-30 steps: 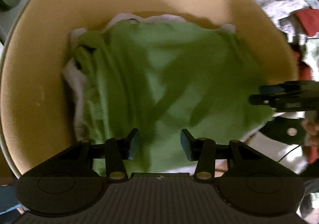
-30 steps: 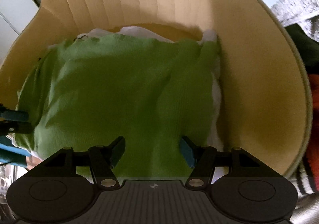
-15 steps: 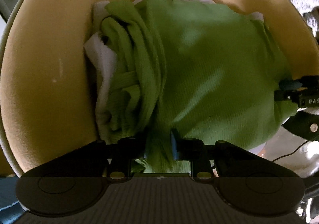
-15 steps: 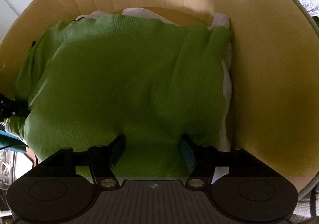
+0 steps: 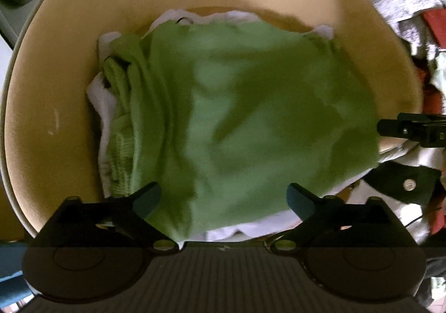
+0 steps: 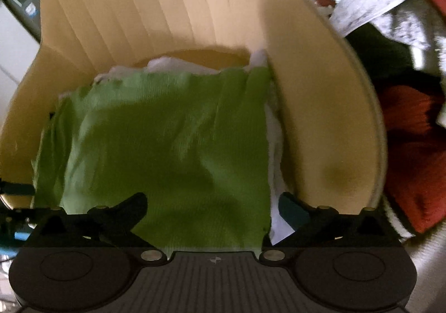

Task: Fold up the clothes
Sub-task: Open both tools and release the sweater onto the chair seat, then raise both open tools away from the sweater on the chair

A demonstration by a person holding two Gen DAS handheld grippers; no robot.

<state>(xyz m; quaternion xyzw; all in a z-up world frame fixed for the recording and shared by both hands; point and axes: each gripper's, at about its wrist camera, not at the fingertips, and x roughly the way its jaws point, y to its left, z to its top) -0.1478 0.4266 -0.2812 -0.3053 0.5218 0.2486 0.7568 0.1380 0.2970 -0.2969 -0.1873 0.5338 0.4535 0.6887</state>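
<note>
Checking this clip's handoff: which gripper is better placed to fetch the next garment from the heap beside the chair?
Probably the right gripper: the heap of mixed garments lies on its side. Its jaws are opening, off the folded green knit top.

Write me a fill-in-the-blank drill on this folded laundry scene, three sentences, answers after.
1. The folded garment on top of the pile is ____ in colour.
2. It lies on white clothes in the seat of a cream ____.
3. The jaws of the left gripper and right gripper are opening and grip ____.

Missing words: green; chair; nothing
</note>
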